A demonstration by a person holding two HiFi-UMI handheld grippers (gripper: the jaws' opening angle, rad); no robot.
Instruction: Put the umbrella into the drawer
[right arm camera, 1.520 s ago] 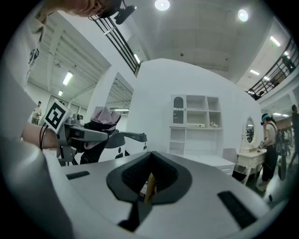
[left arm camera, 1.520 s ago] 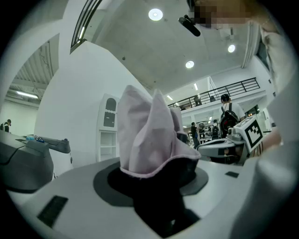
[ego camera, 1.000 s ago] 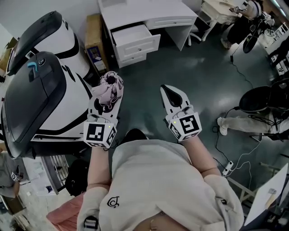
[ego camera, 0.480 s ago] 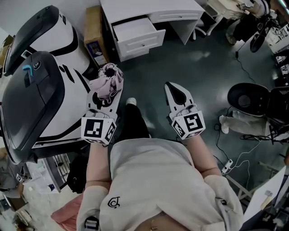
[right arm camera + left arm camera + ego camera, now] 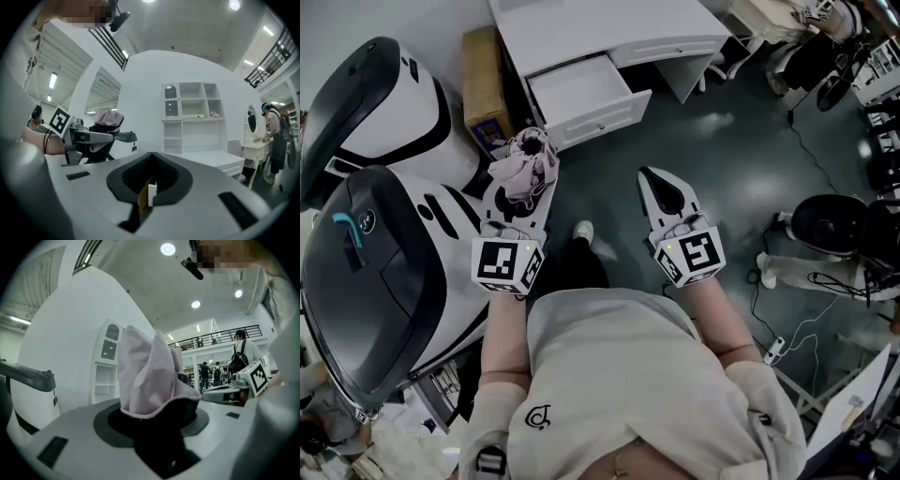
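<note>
The left tongs (image 5: 521,192) were clamped on the folded pink umbrella (image 5: 528,161), held short of the open drawer (image 5: 581,92) in the white counter (image 5: 591,28); the right tongs (image 5: 659,184) were pressed together, empty.

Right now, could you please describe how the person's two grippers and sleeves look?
The left gripper and right gripper are white, tapering shells with black inner pads. Each carries a white cube with black square markers at its rear. The person wears a cream top with pushed-up sleeves.
</note>
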